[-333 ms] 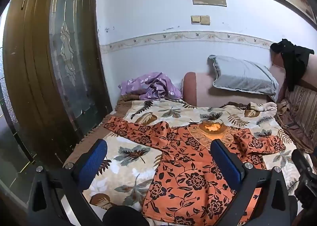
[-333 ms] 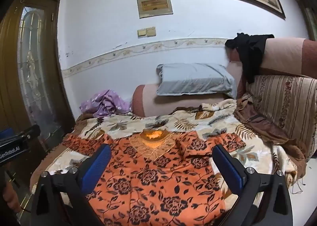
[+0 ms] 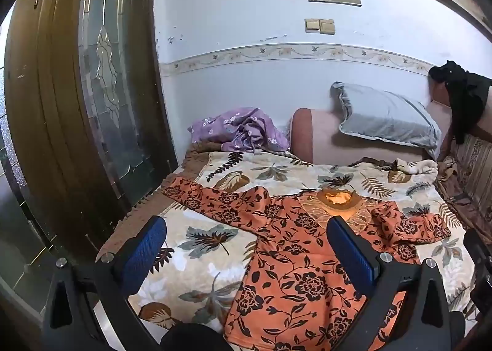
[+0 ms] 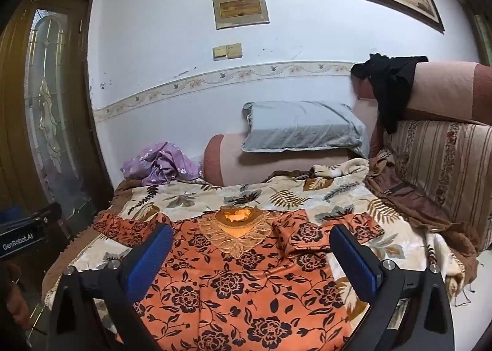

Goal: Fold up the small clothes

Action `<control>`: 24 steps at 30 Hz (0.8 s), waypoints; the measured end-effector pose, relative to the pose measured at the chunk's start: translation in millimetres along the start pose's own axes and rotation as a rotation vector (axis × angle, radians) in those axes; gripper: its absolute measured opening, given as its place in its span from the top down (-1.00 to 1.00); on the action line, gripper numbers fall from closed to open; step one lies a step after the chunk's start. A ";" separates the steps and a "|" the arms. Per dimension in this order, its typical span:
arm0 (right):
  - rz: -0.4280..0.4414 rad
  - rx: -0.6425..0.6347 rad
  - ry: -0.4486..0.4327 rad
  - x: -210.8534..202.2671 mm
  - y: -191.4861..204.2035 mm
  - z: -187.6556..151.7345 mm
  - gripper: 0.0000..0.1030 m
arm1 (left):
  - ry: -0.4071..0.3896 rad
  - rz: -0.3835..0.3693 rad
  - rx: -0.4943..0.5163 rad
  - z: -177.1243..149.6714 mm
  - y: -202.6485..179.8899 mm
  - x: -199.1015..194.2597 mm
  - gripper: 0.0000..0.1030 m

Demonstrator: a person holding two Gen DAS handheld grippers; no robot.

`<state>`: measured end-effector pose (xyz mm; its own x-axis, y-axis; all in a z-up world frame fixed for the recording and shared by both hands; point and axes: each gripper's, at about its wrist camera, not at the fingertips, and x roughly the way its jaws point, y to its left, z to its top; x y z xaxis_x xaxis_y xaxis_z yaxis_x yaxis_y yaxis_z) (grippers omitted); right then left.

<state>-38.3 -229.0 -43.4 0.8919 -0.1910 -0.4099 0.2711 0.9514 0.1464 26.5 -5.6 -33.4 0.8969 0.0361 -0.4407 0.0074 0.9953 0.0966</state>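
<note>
The left gripper [image 3: 246,252] and right gripper [image 4: 250,255] both hover over the near part of the orange top [image 4: 246,283] with their blue-padded jaws spread wide and nothing between them; in the right wrist view the left gripper's black body [image 4: 24,234] shows beside the top's left sleeve and bears white lettering, "GenRobot.AI". The top lies flat, front up, on the leaf-print blanket [image 3: 215,240], neckline away from the grippers, left sleeve stretched out, right sleeve folded in. Beyond the top are a purple cloth [image 3: 243,129] and a grey pillow [image 4: 301,126]; a black garment [image 4: 390,80] hangs right of it.
</note>
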 end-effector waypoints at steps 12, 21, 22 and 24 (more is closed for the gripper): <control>-0.006 -0.022 0.017 20.3 17.2 -7.6 -1.00 | 0.036 0.046 -0.010 4.8 12.3 20.2 -1.00; -0.011 -0.019 0.037 30.6 15.7 -10.0 -1.00 | 0.046 0.056 -0.002 4.1 13.5 27.8 -1.00; -0.011 -0.018 0.043 32.3 15.6 -10.7 -1.00 | 0.048 0.056 -0.003 3.3 14.2 29.2 -1.00; -0.008 -0.016 0.051 34.7 14.1 -10.8 -1.00 | 0.052 0.058 -0.003 3.2 14.9 31.7 -1.00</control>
<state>-7.5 -219.6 -65.3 0.8702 -0.1866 -0.4561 0.2721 0.9536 0.1289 56.4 10.1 -43.1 0.8718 0.0985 -0.4798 -0.0454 0.9916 0.1210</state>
